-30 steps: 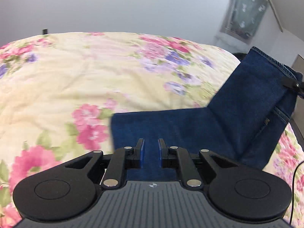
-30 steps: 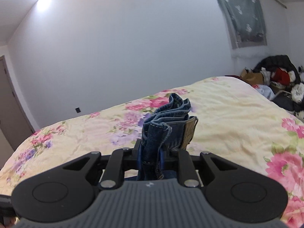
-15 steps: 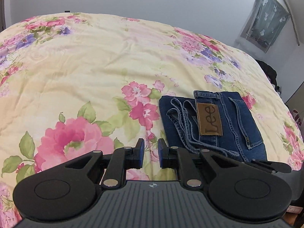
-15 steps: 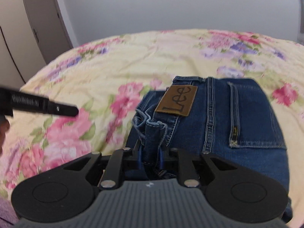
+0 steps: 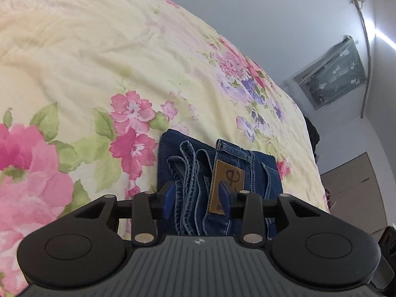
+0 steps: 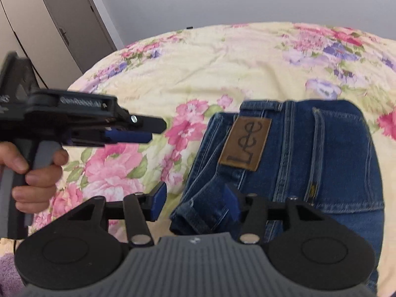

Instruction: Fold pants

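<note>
Folded jeans (image 6: 309, 153) lay on floral bedspread (image 5: 86, 57).
Both claws, left (image 5: 196, 198) and right (image 6: 194, 199), opening at jeans' waistband, gripping nothing.

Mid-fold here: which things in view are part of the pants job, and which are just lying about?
Part of the job:
- folded jeans on the floral bedspread
- right tool, jaws opening, waistband edge between them
- left tool, jaws opening

Just about:
- grey hanging cloth
- cupboard doors
</note>
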{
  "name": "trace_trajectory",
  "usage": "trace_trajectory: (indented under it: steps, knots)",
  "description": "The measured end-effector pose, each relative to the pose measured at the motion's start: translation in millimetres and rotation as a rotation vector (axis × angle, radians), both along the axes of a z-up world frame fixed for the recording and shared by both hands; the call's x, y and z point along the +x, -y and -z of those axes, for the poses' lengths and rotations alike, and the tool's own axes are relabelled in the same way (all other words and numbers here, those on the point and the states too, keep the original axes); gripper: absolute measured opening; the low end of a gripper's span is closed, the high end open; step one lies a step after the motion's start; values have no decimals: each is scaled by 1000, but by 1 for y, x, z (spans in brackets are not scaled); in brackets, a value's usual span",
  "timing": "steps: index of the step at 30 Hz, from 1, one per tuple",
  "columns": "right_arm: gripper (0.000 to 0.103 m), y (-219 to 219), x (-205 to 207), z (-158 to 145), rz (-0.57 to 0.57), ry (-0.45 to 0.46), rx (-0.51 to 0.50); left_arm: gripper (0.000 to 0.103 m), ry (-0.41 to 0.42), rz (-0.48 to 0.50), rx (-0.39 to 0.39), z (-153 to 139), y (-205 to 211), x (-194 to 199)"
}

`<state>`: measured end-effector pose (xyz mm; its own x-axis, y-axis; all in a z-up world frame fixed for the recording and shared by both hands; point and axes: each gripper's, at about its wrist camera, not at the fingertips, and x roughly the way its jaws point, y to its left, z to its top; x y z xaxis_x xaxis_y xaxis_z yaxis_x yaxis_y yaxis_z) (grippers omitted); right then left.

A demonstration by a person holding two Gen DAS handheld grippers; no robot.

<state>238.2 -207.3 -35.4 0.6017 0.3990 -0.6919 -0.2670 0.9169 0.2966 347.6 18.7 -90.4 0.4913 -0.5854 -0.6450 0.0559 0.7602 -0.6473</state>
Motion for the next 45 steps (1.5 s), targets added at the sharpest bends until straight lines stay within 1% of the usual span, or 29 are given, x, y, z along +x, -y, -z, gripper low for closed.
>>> trace_trajectory:
  steps: [2,3,5,6,7,9,10,11,12,16,17,18,19,20,21,22,23,24,26,28,29,31,33,35,37,39,41,43,45]
  knots:
    - [48,13,12,-4,42,39,-62,43,-13,-34,-47,14,3,13]
    - [43,21,19,-2,63,47,-101,43,-16,-50,-63,20,5,19]
    - [29,38,33,7,101,48,-154,43,-20,-48,-70,30,12,31]
    - [23,48,39,12,116,35,-151,43,-20,-47,-61,35,15,37]
    - [20,57,43,17,132,21,-133,43,-23,-42,-49,40,19,43]
    - [16,72,48,28,143,1,-81,36,-27,-16,-34,47,25,49]
    - [15,75,49,34,141,-6,-70,23,-21,5,-21,49,28,50]
    - [15,77,49,38,136,-11,-69,12,-4,22,6,49,31,49]
    - [15,77,48,45,127,-10,-70,11,37,44,30,44,34,47]
    - [13,75,43,58,97,1,-28,8,277,221,120,7,50,29]
    - [10,75,44,62,92,-12,-6,8,311,253,153,3,54,26]
    - [8,76,43,66,99,-26,14,8,314,268,189,3,56,26]
    - [8,77,43,69,108,-31,28,8,282,253,214,8,55,30]
    - [8,77,43,72,112,-32,39,11,221,223,234,17,53,38]
    - [8,76,45,75,112,-36,40,15,162,190,250,27,49,43]
    - [8,75,46,77,114,-41,41,24,131,159,255,33,43,45]
    - [8,73,47,79,120,-48,42,34,127,131,249,33,39,44]
    - [8,72,47,80,121,-51,36,37,131,97,235,30,33,41]
    - [8,70,47,81,116,-47,22,37,173,56,212,16,27,32]
    - [8,72,47,82,114,-48,29,39,215,64,158,-2,26,27]
    - [8,73,47,82,116,-50,37,44,221,81,129,-9,27,25]
    - [8,75,47,82,123,-58,52,48,199,120,80,-14,36,27]
    - [8,76,48,80,128,-68,61,49,165,145,59,-9,50,31]
    - [5,80,46,71,144,-65,78,49,148,143,70,-1,58,34]
    - [9,88,38,57,146,-1,94,49,114,139,59,10,64,39]
    - [9,96,32,43,136,61,54,49,89,139,32,19,65,44]
    - [9,108,30,37,141,92,-17,49,83,132,37,27,66,47]
    - [9,124,31,38,171,97,-60,49,73,129,22,34,66,52]
    - [9,143,33,45,215,68,-40,47,58,129,-32,41,65,57]
